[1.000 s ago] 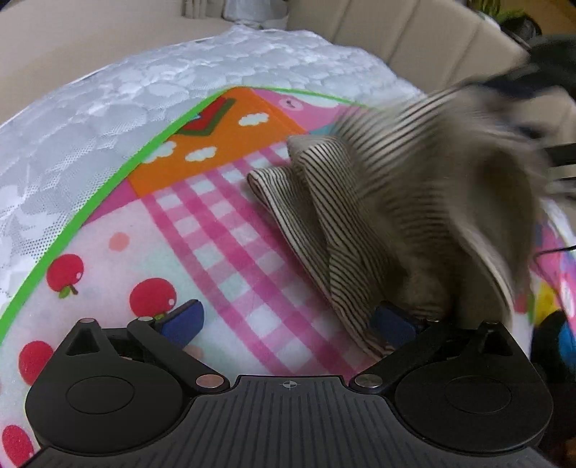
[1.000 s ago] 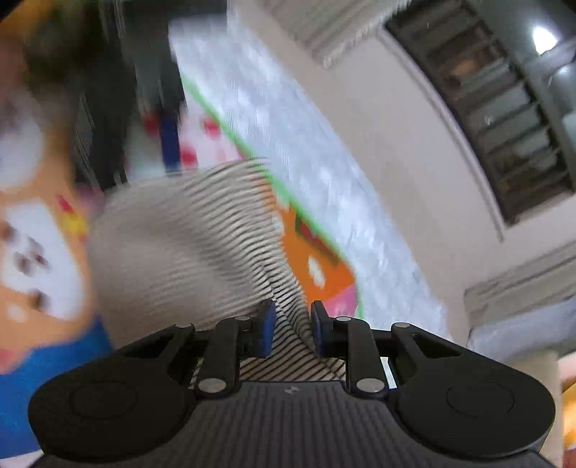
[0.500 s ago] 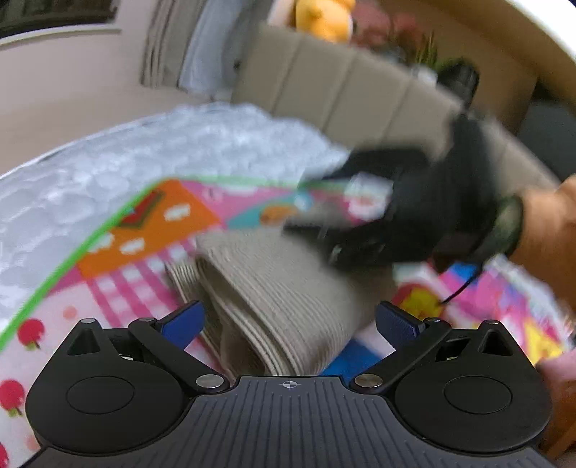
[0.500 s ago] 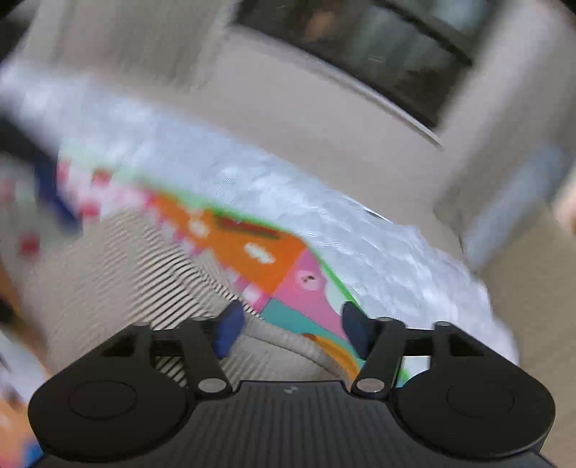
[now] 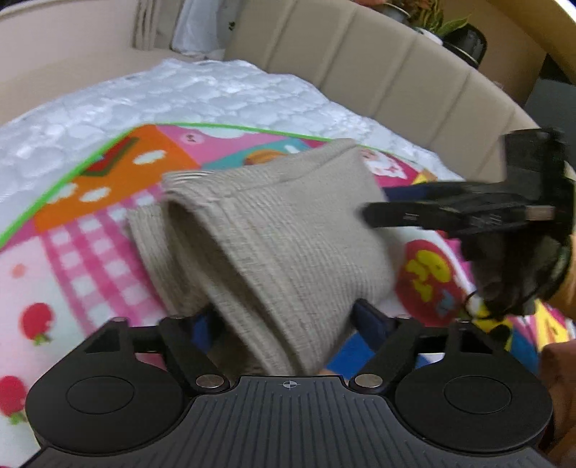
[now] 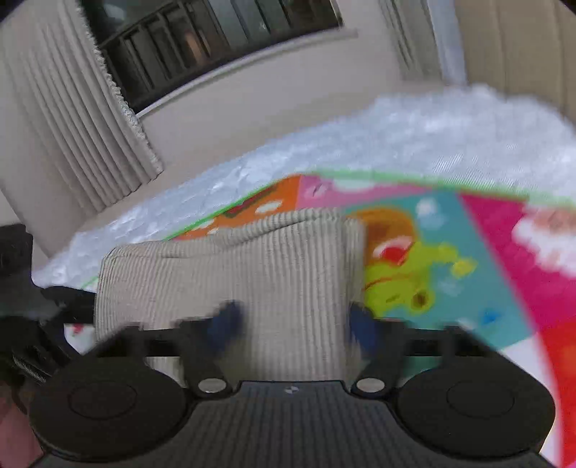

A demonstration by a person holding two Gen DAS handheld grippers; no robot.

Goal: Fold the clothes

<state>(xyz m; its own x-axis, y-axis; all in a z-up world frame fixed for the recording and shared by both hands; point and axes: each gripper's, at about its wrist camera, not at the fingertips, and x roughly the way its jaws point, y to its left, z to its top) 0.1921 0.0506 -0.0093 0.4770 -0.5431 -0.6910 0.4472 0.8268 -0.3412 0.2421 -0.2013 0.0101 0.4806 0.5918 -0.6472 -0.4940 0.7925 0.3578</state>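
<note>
A beige striped garment (image 5: 273, 234) lies folded in layers on a colourful play mat (image 5: 108, 187). It also shows in the right wrist view (image 6: 230, 273). My left gripper (image 5: 284, 324) is open, its blue pads on either side of the garment's near edge. My right gripper (image 6: 295, 324) is open, its pads astride the folded garment's near end. The right gripper also shows in the left wrist view (image 5: 450, 212), at the garment's right side, held by a gloved hand.
The mat lies on a white quilted bed cover (image 5: 201, 93). A beige padded headboard (image 5: 378, 68) runs behind. A window with curtains (image 6: 72, 108) is beyond the bed. Plants (image 5: 442, 28) stand at the back right.
The right gripper let go of the garment and opened. The garment dropped into a folded stack on the mat. Both grippers now sit open around its edges.
</note>
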